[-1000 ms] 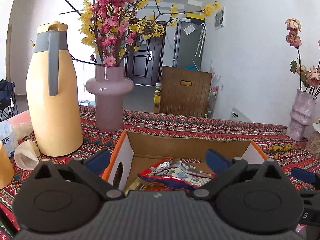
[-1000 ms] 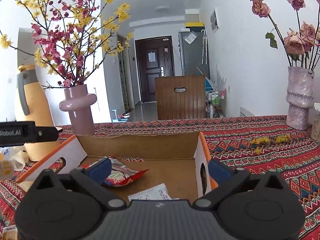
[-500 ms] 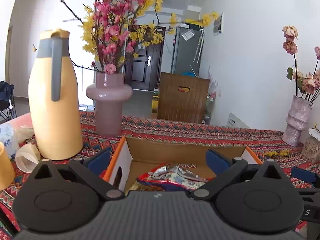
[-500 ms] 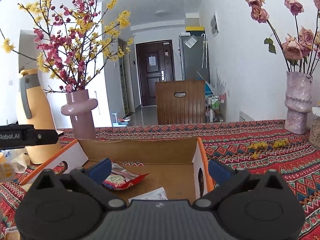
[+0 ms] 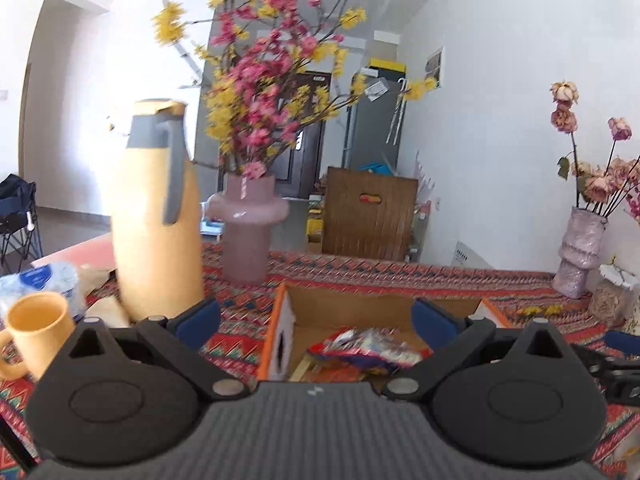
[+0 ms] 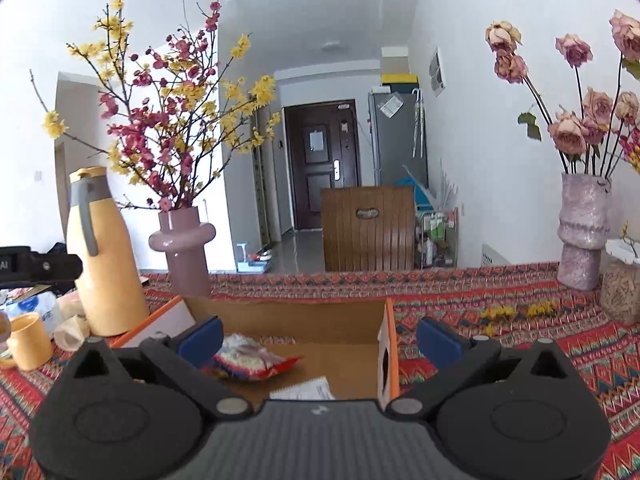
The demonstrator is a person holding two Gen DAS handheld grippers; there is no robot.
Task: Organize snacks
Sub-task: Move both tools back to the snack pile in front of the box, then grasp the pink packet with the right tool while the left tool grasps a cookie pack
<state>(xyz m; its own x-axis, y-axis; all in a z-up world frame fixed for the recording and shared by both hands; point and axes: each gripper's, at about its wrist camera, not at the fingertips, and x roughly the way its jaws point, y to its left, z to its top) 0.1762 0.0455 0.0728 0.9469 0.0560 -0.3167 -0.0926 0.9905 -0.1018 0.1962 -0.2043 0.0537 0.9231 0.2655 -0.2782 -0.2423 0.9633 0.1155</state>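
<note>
An open cardboard box (image 5: pixel 360 305) with orange edges sits on the patterned tablecloth, also seen as the box (image 6: pixel 304 312) in the right wrist view. Inside lie a red and blue snack bag (image 5: pixel 360 348), the same bag (image 6: pixel 250 362) seen from the right, and a white packet (image 6: pixel 304 390). My left gripper (image 5: pixel 316 320) is open and empty, held back from the box's near left corner. My right gripper (image 6: pixel 318 338) is open and empty, in front of the box's right half.
A tall yellow jug (image 5: pixel 156 216), a pink vase of blossoms (image 5: pixel 250 224), a yellow mug (image 5: pixel 34 330) and a tissue pack (image 5: pixel 44 284) stand left of the box. A rose vase (image 6: pixel 582 228) and a jar (image 6: pixel 620 288) stand far right.
Both grippers have drawn back and up from the box. The left view swung left, so the jug moved toward the centre and the mug came into sight. Both stay open.
</note>
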